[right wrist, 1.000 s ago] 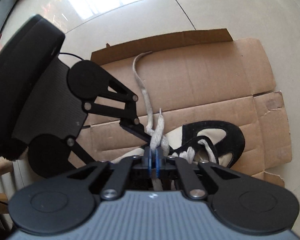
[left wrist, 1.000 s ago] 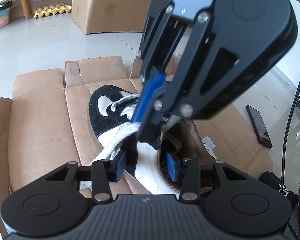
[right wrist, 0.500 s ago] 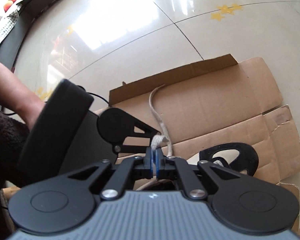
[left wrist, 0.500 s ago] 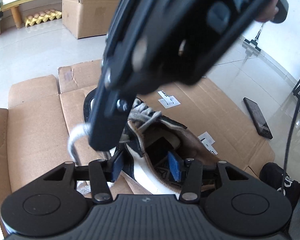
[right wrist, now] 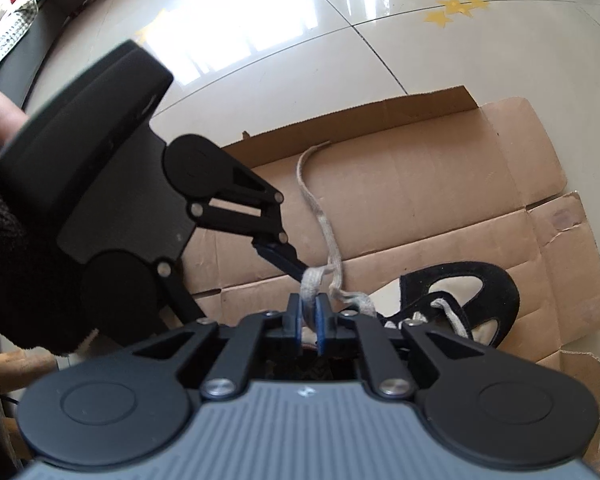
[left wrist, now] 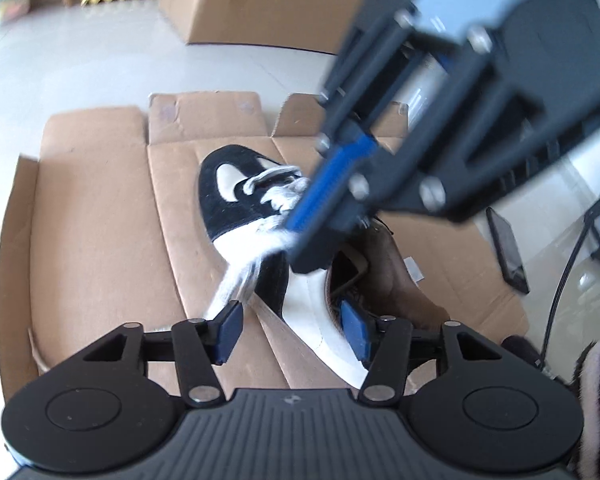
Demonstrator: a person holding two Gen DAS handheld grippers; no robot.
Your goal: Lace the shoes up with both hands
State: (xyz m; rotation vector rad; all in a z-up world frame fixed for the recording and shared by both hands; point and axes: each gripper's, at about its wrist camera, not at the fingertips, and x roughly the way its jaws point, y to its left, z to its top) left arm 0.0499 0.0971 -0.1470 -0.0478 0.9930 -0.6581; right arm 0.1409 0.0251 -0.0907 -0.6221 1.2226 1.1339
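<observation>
A black and cream shoe (left wrist: 244, 216) lies on flattened cardboard (left wrist: 92, 232), toe away from me; it also shows in the right wrist view (right wrist: 496, 292). My left gripper (left wrist: 292, 330) is open over the shoe's heel opening, its left pad (left wrist: 230, 330) touching the grey lace (left wrist: 240, 276). My right gripper (right wrist: 309, 316) is shut on a loop of the grey lace (right wrist: 312, 280) above the shoe's tongue; it shows blurred in the left wrist view (left wrist: 320, 200). The lace's loose end (right wrist: 312, 192) trails across the cardboard (right wrist: 420, 200).
A brown shoe (left wrist: 404, 280) lies right of the black one. A black phone (left wrist: 508, 248) lies on the floor to the right, cables beyond it. A large cardboard box (left wrist: 260, 0) stands at the back. Shiny tiled floor (right wrist: 300, 20) surrounds the cardboard.
My right gripper, still holding the lace, swung up and left, then came back down over the shoe's tongue. My left gripper stayed open over the heel.
</observation>
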